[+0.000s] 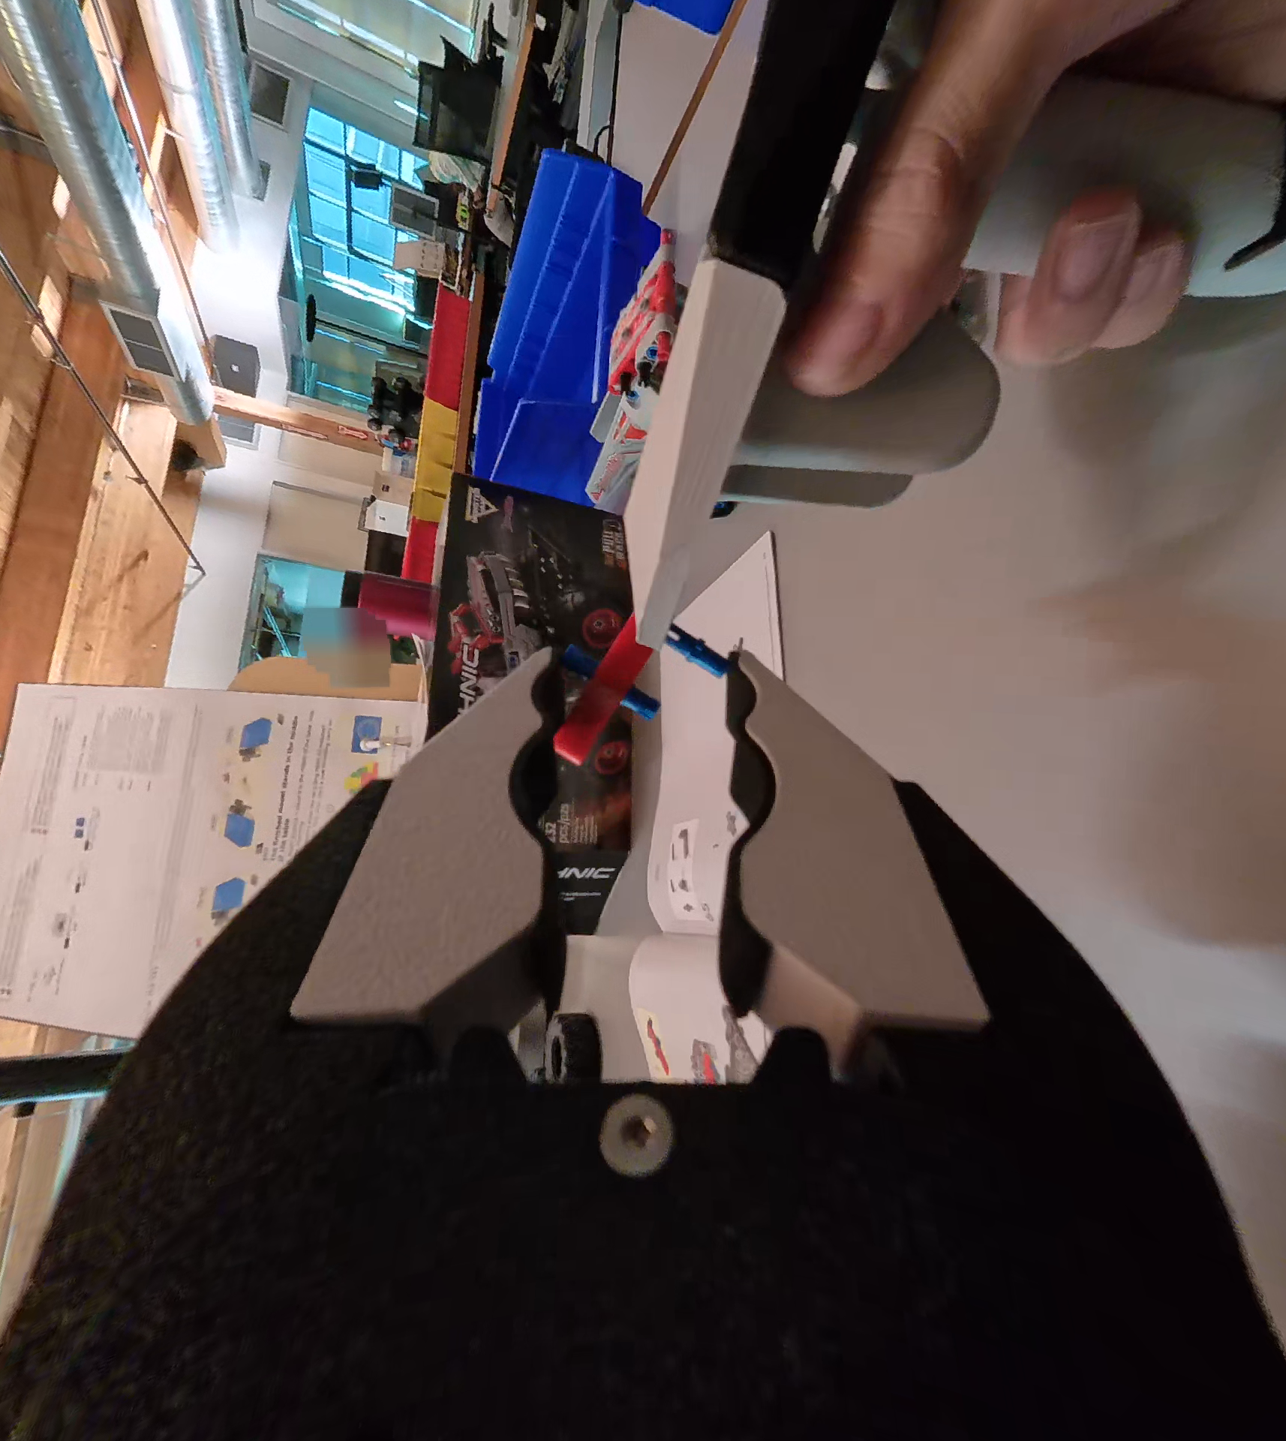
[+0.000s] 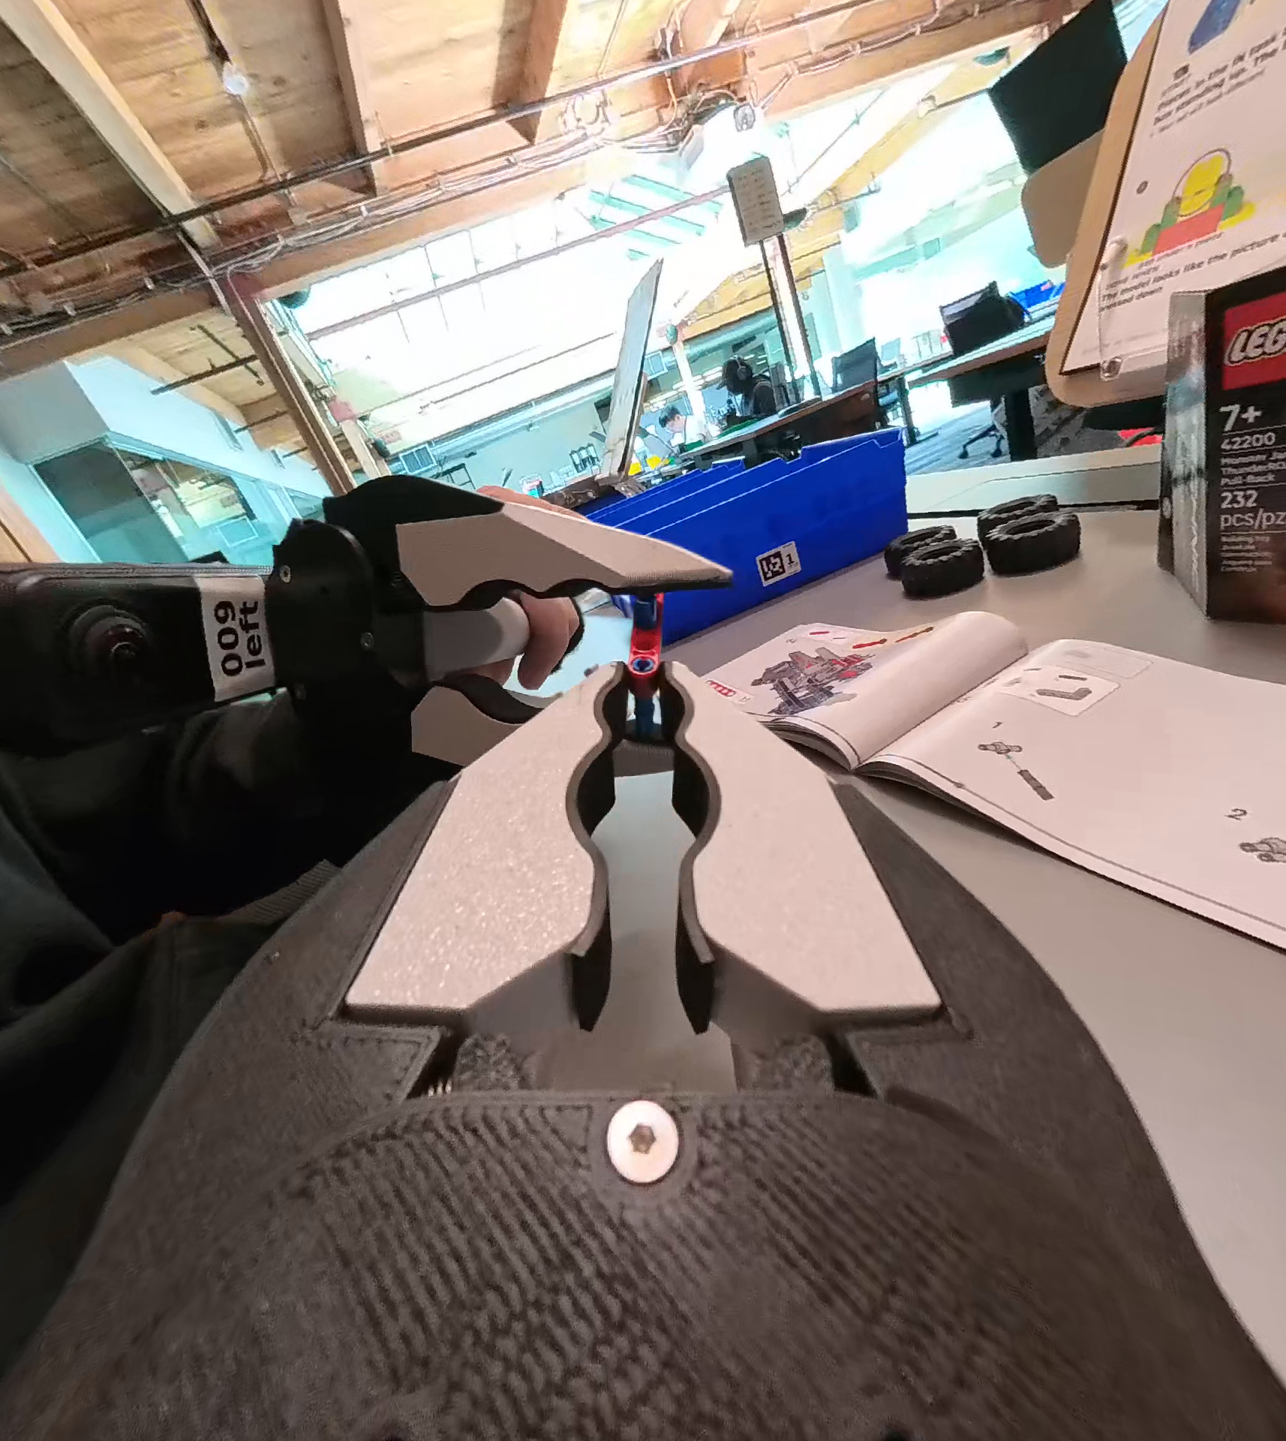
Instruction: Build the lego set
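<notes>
Red beam (image 2: 646, 639) with blue pins (image 1: 690, 644) is pinched at the tips of the right gripper (image 2: 644, 677), centre of the right wrist frame, fingers narrowed onto it. It is held clear of the table, probably so the pins stay reachable from the side. The left gripper (image 1: 644, 670) is held parted around the beam, centre of its own frame, no contact made out. An open instruction booklet (image 2: 1092, 748) is laid at right for reference, 4 black tyres (image 2: 983, 546) and the set box (image 2: 1263, 460) at upper right, blue bin (image 2: 780, 499) behind. Build is judged early.
</notes>
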Demonstrator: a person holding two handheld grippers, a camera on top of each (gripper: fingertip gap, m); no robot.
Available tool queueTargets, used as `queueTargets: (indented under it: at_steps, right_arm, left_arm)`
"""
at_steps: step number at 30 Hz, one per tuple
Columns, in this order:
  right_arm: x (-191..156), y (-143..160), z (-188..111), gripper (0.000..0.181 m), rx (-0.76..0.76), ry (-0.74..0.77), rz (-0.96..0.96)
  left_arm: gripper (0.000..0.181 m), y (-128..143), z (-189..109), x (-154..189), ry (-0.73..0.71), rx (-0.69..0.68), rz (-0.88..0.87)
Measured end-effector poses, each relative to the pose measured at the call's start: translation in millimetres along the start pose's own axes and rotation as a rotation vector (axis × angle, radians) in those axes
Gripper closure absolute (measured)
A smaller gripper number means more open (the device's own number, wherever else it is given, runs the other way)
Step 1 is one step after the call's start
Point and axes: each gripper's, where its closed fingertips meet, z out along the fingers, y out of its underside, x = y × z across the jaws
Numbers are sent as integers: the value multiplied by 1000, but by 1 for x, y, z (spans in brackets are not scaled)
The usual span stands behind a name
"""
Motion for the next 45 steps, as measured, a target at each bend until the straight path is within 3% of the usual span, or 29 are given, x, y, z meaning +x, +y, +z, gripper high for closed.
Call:
queueTargets:
  at_steps: [4, 9, 16, 22, 27, 31, 34, 36, 45]
  right_arm:
    - [6, 4, -2, 176, -28, 11, 58]
    - [15, 8, -7, 176, -12, -49, 345]
    - [2, 21, -2, 175, -116, -117, 350]
    - [2, 36, 4, 175, -212, -108, 384]
    - [3, 42, 7, 175, -253, -100, 394]
    - [6, 44, 8, 175, -264, -78, 403]
    - [7, 46, 8, 175, -273, -68, 407]
    - [7, 47, 9, 175, -278, -67, 408]
    - [9, 48, 10, 175, -279, -59, 412]
  left_arm:
    - [142, 2, 4, 6, 42, -22, -44]
    - [144, -7, 2, 13, 86, 38, -174]
    - [134, -2, -16, 21, 180, 136, -409]
    - [137, 12, -30, 42, 214, 46, -297]
    - [153, 16, -28, 39, 134, 2, -311]
    - [151, 17, -26, 44, 115, -6, -354]
    - [134, 14, -26, 51, 140, 4, -401]
    - [148, 17, -27, 45, 89, 1, -406]
    - [148, 18, -24, 46, 64, 4, -394]
